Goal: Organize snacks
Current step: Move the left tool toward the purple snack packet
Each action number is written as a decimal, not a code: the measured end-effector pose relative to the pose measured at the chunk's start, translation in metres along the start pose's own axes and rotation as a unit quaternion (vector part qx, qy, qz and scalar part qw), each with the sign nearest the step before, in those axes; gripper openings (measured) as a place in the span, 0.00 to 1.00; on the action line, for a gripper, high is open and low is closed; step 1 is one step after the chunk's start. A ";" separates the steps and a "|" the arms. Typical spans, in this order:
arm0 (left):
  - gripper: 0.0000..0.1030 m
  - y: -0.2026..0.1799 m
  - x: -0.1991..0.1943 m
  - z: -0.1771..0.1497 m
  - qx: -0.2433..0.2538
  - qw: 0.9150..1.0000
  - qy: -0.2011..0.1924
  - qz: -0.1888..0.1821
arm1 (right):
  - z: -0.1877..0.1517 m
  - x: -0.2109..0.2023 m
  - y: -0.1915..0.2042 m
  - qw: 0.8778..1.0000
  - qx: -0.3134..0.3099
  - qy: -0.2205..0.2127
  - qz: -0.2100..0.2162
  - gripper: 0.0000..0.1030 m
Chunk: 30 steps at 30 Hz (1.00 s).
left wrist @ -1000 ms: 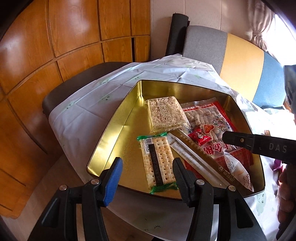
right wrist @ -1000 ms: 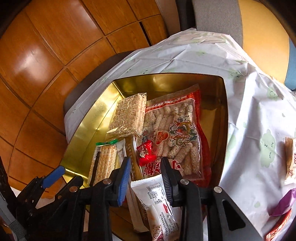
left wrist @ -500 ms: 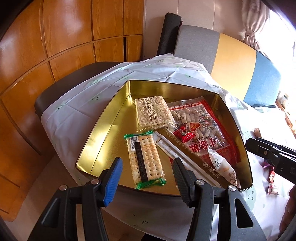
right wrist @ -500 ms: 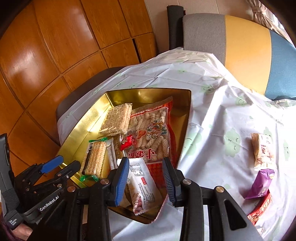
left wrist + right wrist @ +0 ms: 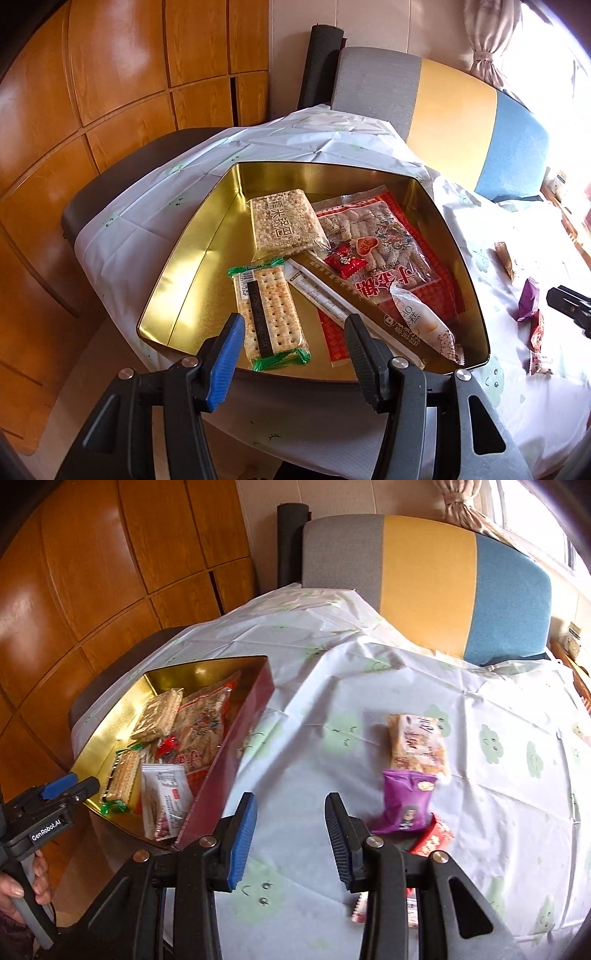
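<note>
A gold tin box at the table's left end holds several snack packs: a cracker pack, a rice cake pack, a red bag and a white packet. My left gripper is open and empty, just in front of the tin's near rim. My right gripper is open and empty over the white cloth, right of the tin. A purple packet, an orange-and-white pack and a red packet lie on the cloth to its right.
The table wears a white cloth with green prints. A grey, yellow and blue chair back stands behind it. Wooden wall panels are on the left. The table edge runs just below the tin.
My right gripper has drawn back out of the tin and swung right over the cloth, leaving the white packet in the tin. My left gripper has backed off slightly.
</note>
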<state>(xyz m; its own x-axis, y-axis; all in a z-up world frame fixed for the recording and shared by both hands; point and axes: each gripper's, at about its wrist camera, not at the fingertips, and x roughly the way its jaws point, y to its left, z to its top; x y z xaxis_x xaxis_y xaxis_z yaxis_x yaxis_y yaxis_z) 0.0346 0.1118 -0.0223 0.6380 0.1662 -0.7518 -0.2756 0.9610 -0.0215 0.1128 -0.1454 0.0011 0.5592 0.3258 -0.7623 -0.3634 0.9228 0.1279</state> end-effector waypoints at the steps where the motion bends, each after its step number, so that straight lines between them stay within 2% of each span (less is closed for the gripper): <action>1: 0.55 -0.002 0.000 0.000 0.002 1.000 0.000 -0.001 | -0.001 -0.003 -0.008 1.000 0.002 0.000 -0.007 0.37; 13: 0.55 -0.026 -0.003 0.002 0.036 0.999 0.001 -0.009 | -0.019 -0.035 -0.124 0.991 0.014 0.022 -0.128 0.38; 16: 0.55 -0.039 -0.007 0.004 0.051 0.999 -0.002 -0.015 | -0.029 -0.039 -0.163 0.984 0.054 0.025 -0.166 0.38; 18: 0.55 -0.048 -0.009 0.005 0.063 0.998 -0.003 -0.022 | -0.037 -0.037 -0.189 0.977 0.113 0.034 -0.180 0.38; 20: 0.55 -0.059 -0.011 0.005 0.078 0.996 -0.006 -0.031 | -0.040 -0.034 -0.210 0.967 0.167 0.053 -0.184 0.38; 23: 0.55 -0.078 -0.012 0.007 0.097 0.994 -0.004 -0.047 | -0.043 -0.031 -0.224 0.960 0.188 0.071 -0.194 0.38; 30: 0.58 -0.137 -0.014 0.007 0.150 0.984 0.003 -0.094 | -0.045 -0.030 -0.225 0.960 0.192 0.079 -0.189 0.38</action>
<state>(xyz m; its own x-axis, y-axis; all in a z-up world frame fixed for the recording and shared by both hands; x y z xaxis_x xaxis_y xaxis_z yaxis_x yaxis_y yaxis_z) 0.0686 -0.0204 -0.0045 0.6532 -0.0216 -0.7569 0.0722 0.9968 0.0339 0.1438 -0.3718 -0.0332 0.4654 -0.0547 -0.8834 0.1608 0.9867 0.0236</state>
